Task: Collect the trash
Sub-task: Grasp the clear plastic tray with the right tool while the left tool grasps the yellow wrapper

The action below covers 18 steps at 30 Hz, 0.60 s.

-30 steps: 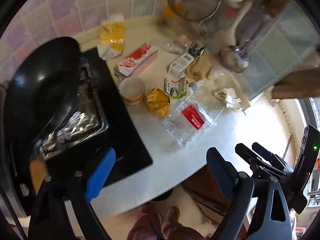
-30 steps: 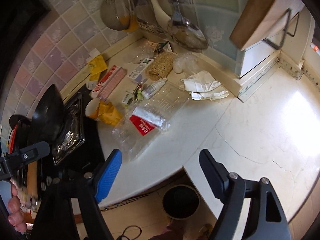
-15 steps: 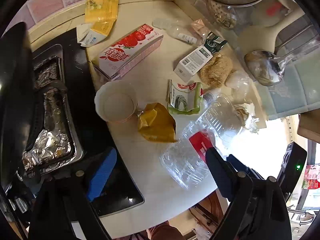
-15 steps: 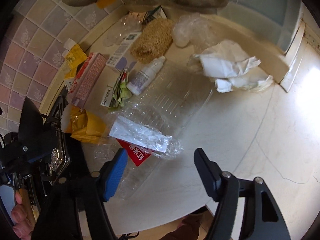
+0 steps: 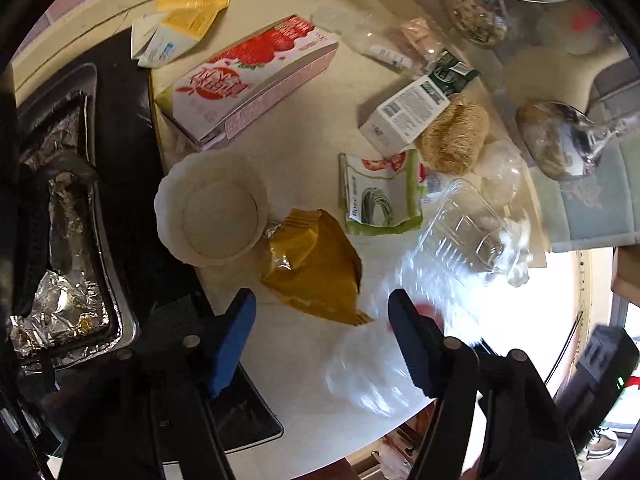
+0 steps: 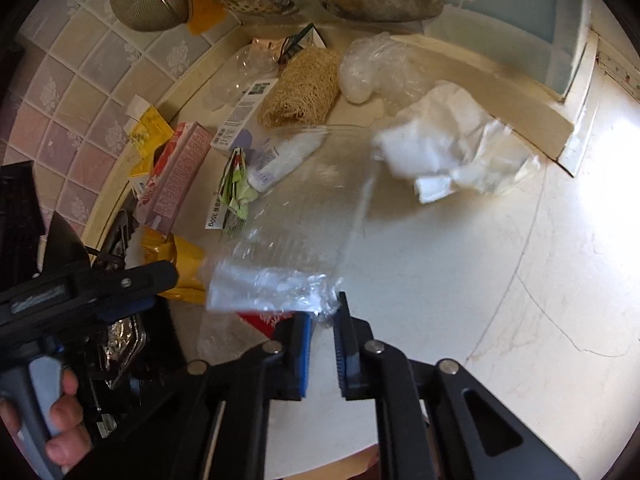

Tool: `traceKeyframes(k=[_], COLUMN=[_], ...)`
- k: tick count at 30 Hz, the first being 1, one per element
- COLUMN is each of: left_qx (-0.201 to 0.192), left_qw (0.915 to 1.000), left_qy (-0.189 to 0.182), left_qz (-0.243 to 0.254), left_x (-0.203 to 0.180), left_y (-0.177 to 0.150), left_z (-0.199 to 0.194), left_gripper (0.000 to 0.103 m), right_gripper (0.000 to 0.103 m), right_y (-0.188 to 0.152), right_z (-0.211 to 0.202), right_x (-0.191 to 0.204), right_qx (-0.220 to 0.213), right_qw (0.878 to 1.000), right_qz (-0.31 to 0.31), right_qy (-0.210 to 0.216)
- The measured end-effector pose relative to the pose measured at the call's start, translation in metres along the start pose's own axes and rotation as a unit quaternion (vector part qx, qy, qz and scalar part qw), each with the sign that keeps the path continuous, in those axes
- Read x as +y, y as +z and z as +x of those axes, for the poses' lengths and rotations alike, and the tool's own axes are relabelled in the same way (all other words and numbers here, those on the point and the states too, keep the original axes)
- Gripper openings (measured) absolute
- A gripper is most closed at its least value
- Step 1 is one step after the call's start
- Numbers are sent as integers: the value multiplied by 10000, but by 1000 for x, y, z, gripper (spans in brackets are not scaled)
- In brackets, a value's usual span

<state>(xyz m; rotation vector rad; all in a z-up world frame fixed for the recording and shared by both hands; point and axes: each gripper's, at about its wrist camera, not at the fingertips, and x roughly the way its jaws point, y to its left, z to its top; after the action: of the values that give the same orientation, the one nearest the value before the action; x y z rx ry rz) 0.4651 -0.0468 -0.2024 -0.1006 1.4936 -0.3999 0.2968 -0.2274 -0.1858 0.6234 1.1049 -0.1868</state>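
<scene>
Pale stone counter [image 6: 460, 264] against pastel tiled wall [image 6: 80, 92], littered with wrappers, right gripper [image 6: 324, 316] jaws closing on clear plastic packaging [image 6: 280, 280], left gripper [image 5: 320, 312] closing, half-wide, around yellow wrapper [image 5: 316, 264] beside black stove [image 5: 120, 184].

White countertop [image 6: 460, 264] with thin grey cracks at right. Mustard-yellow wrapper [image 5: 316, 268] at centre, white fluted paper cup [image 5: 212, 208] to its left. Upper centre, a pink-and-white carton [image 5: 252, 80] — red strawberries printed on it. Blue pads on black gripper fingers [image 6: 304, 360]. Upper left, pastel pink tiles [image 6: 64, 92] — white flower motifs.
</scene>
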Motion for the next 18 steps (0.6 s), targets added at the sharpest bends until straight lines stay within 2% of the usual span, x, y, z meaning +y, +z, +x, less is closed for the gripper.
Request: traceKeyframes(k=[2,5,12,13,16,18], left_qx=[73,148,-107,-166,-210,-255], left_qw=[9999,9998,9999,9998,9991,9988], left_qy=[-67,-131,-8,60,304,315], left_qz=[-36,-39,72,122,223,260], left_x=[1,-1,-11,-12,-17,-18], left_y=[2,2,-2,-4,-10,-16], left_z=[5,11,7,6,-1,-6], left_gripper=[59,42,25,12,11,10], right_gripper=[7,6,6,6,6,6], right_y=[-2,-5,-15,-17,-25,-30], right_z=[-7,-18,-35,-37,-46,-51], right_x=[-2,-7,-17,-18,-21,-23], right_qx=[8,-17,-1,-2,-16,-25], right_qw=[10000,9999,9998,9998,9997,9997], right_qz=[16,28,41,26,-45,-97], right_qy=[68,109,192,195,223,215])
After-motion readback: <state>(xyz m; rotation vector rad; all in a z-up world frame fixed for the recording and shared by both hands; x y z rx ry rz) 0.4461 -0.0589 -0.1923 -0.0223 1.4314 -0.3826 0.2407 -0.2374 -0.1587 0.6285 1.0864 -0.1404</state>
